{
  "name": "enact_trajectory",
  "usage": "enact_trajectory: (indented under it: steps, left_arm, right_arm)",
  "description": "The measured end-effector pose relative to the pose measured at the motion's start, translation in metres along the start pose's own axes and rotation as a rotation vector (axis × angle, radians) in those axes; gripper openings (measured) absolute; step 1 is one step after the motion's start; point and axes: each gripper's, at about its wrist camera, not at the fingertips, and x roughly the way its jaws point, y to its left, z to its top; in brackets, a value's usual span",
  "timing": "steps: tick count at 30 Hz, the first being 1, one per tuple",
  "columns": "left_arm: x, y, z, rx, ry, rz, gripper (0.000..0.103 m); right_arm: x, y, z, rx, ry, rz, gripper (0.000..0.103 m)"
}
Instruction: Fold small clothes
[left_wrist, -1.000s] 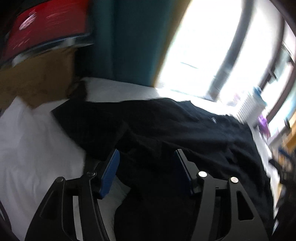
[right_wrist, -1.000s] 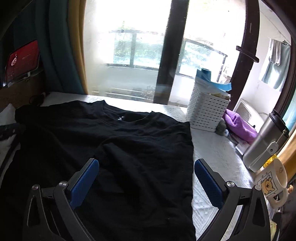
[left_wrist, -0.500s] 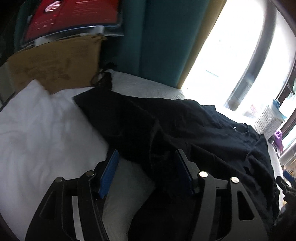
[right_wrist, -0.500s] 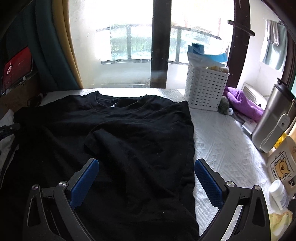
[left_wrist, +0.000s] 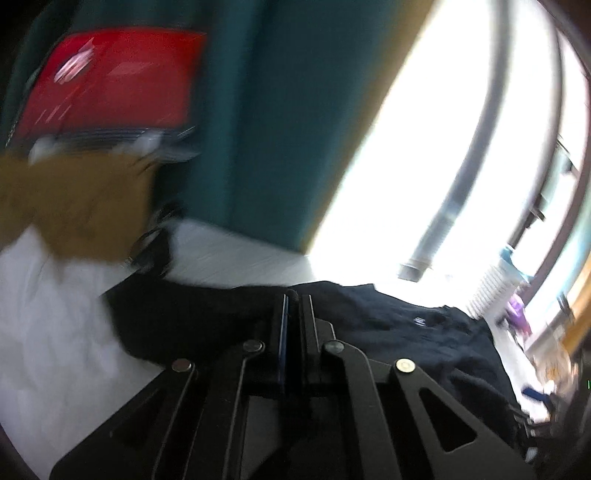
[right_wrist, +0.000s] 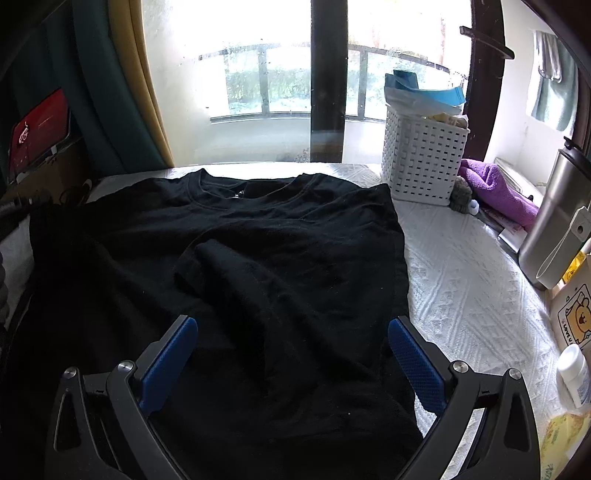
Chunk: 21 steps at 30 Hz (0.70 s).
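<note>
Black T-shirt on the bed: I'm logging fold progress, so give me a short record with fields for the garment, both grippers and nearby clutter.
garment: black T-shirt, spread on the white bed cover, collar toward the window, one sleeve folded inward
left gripper: shut, jaws just closed, at the shirt's edge; pinched fabric cannot be told
right gripper: open, over the shirt's lower part, pads not pressing it
clutter: white basket, purple cloth, steel tumbler
</note>
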Motion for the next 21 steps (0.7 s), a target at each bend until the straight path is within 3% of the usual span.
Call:
enact_trajectory:
  steps: [4,8,10,12,14,17,19,21]
  left_arm:
    - [0.001,-0.063,-0.013,0.225,0.053,-0.142,0.003]
    - [0.014,-0.116,-0.052,0.456,0.216,-0.275,0.003]
    - [0.024,-0.138,-0.08,0.612,0.309,-0.283,0.003]
    - [0.028,-0.147,-0.099,0.714,0.345,-0.247,0.004]
    - [0.03,-0.144,-0.103,0.737,0.35,-0.22,0.005]
    - [0.025,-0.129,-0.089,0.674,0.373,-0.201,0.011]
    - [0.017,-0.116,-0.074,0.623,0.352,-0.195,0.047]
    - [0.004,-0.1,-0.06,0.566,0.328,-0.211,0.057]
  right_arm:
    - [0.0,-0.001,-0.001,0.005,0.002,-0.004,0.103]
    - [-0.003,-0.004,-0.002,0.02,0.0,-0.011,0.103]
    - [-0.004,-0.006,-0.002,0.027,-0.001,-0.015,0.103]
    - [-0.006,-0.007,-0.004,0.03,0.0,-0.018,0.103]
    - [-0.007,-0.009,-0.005,0.031,0.001,-0.02,0.103]
    - [-0.007,-0.013,-0.007,0.041,0.005,-0.024,0.103]
    - [-0.007,-0.016,-0.008,0.049,0.008,-0.025,0.103]
    - [-0.006,-0.017,-0.008,0.052,0.01,-0.025,0.103]
